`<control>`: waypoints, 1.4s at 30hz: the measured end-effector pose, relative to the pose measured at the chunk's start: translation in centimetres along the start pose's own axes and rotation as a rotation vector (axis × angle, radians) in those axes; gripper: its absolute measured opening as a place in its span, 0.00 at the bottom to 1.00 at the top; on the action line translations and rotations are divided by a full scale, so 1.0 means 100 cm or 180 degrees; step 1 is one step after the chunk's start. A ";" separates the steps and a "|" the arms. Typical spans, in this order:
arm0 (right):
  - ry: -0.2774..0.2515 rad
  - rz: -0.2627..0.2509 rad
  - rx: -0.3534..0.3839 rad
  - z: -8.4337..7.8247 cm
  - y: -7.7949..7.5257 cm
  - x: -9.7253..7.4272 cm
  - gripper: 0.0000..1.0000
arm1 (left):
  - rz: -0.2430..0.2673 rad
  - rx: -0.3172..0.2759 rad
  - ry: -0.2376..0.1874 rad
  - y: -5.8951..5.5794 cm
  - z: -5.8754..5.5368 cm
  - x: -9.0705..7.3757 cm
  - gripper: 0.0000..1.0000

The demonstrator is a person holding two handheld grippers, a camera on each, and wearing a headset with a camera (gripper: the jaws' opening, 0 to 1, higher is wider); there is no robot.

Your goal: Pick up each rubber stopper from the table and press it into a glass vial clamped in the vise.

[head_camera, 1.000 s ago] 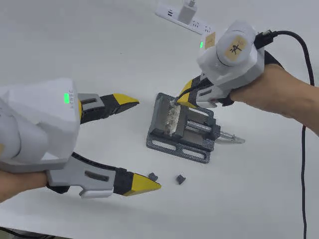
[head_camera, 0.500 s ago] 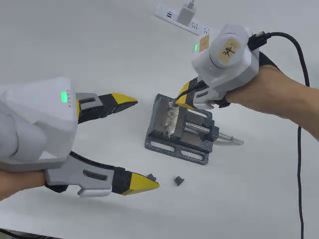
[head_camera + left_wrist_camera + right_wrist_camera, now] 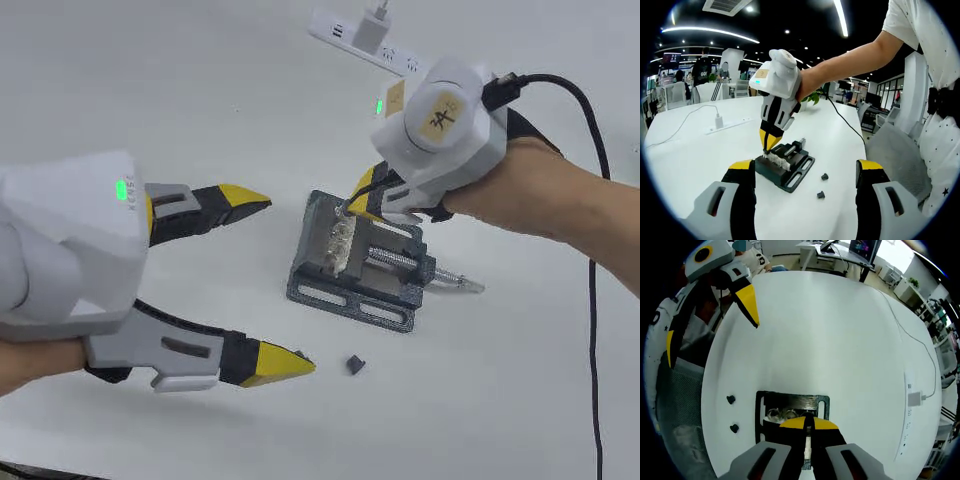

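Holding the left gripper [image 3: 285,284] low over the white surface [image 3: 200,100], left of the vise [image 3: 348,292]. Its fingers [image 3: 270,366] are spread wide with nothing between them. Yellow tips point toward the vise, well apart from it.

Right gripper [image 3: 350,207] stands steeply over the vise, tips down. In the right gripper view its two fingers [image 3: 790,423] are pressed together with only a thin slit between them. I cannot tell whether a stopper sits in that slit. The tips are right at the top of the glass vials [image 3: 338,245]; whether they touch is too fine to tell.

The vials are clear, in a short row clamped between the vise's plates. The tips sit over the far end of the row, as the head view shows it. I cannot make out whether any vial is stoppered.

Two small dark rubber stoppers lie loose on the surface, on my side of the vise. One rubber stopper [image 3: 354,364] lies alone near the vise's front edge. The second stopper [image 3: 301,354] is just beside the tip of my lower left finger, partly hidden by it. In the left gripper view the two lie near each other, not touching, to the right of the vise.

Beyond the vise, a white power strip [image 3: 370,38] with a plug in it lies on the surface. A black cable [image 3: 590,300] trails from the right gripper along my right arm.
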State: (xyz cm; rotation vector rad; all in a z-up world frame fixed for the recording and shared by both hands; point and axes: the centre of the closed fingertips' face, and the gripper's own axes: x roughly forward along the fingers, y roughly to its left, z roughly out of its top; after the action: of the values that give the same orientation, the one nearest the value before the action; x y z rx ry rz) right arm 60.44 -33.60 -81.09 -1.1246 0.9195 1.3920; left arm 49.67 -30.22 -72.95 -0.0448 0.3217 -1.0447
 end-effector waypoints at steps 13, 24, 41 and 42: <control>0.0097 -0.0151 -0.0276 0.002 0.006 -0.002 0.00 | -0.0012 0.0015 0.0002 0.000 0.002 0.003 0.82; -0.0114 -0.0219 -0.0116 0.000 0.001 -0.002 0.00 | -0.0051 0.0052 0.0045 -0.009 0.003 0.002 0.81; -0.0324 -0.0231 0.0103 -0.001 -0.001 -0.006 0.00 | -0.0022 0.0099 0.0129 -0.007 0.005 -0.004 0.81; -0.0335 -0.0227 0.0116 -0.001 -0.001 -0.006 0.00 | -0.0022 0.0105 0.0139 -0.007 0.005 -0.004 0.81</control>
State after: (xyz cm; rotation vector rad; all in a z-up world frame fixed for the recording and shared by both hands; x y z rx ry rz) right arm 60.58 -33.83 -80.52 -1.0372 0.8188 1.3578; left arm 49.01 -30.32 -72.29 0.0064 0.3440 -1.0585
